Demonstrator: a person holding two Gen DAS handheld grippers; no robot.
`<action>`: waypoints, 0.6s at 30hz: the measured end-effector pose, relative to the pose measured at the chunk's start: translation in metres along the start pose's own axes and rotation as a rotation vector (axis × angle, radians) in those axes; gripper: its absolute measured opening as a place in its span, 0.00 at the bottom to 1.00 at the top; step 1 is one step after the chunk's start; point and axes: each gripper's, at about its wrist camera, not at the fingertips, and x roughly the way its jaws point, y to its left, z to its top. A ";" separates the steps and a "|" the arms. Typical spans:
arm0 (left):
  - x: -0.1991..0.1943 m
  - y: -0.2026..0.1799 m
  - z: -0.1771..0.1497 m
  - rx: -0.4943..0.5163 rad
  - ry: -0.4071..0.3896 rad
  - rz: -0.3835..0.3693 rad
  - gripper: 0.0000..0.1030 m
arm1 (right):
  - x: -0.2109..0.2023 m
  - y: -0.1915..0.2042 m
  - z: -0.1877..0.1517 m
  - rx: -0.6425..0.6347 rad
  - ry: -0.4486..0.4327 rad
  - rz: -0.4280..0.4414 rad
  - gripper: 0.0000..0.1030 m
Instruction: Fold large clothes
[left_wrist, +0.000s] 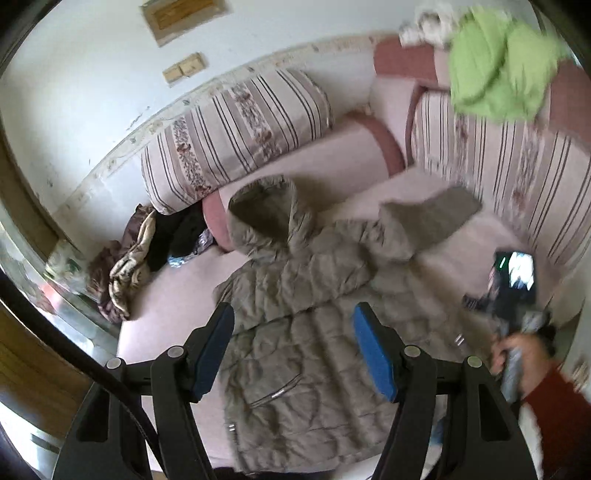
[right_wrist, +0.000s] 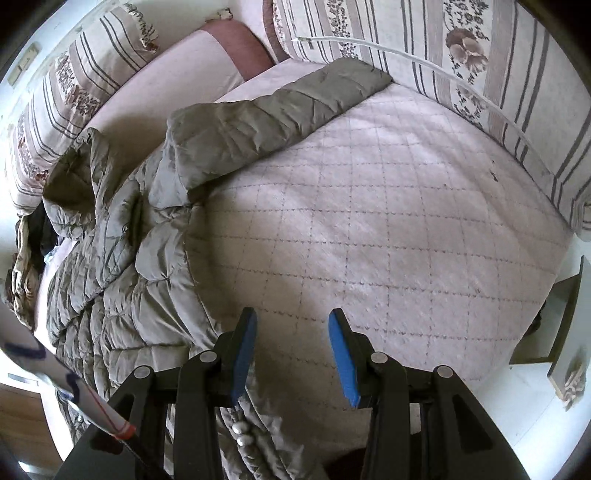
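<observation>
Left gripper: blue pads apart, nothing between them, hanging above the lower body of the puffer coat. Right gripper: jaws also parted and empty, over bare quilted seat of the sofa, just beside the coat's right hem edge. In the left view the right gripper shows at the sofa's right front edge, held in the person's hand.

Coat lies spread on the seat, hem at the front edge, hood up against the back cushions, one sleeve stretched out toward the right-hand back corner (other sleeve not clearly seen; seems folded under or over the body).

Risks, as judged:
- Padding is thick and slick; a shallow pinch on the hem could take only the top layer, so the fold drags unevenly or slips out.
- Snaps and zipper near the hem could catch a pad.
- Outstretched sleeve may trail and bunch if the body is folded first.
- Hem sits at the front edge; a pull toward the person could slide the coat off.

Beyond: heap of clothes at the left end, green garment on the backrest, well apart.
</observation>
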 end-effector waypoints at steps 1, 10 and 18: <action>0.004 -0.001 -0.005 0.007 0.012 -0.004 0.64 | 0.001 0.000 0.000 -0.001 0.000 0.000 0.43; 0.092 0.008 -0.070 -0.014 0.181 -0.092 0.64 | 0.013 -0.006 0.023 0.028 -0.041 -0.001 0.43; 0.132 0.069 -0.097 -0.321 -0.067 -0.023 0.65 | 0.040 -0.028 0.075 0.121 -0.080 0.024 0.50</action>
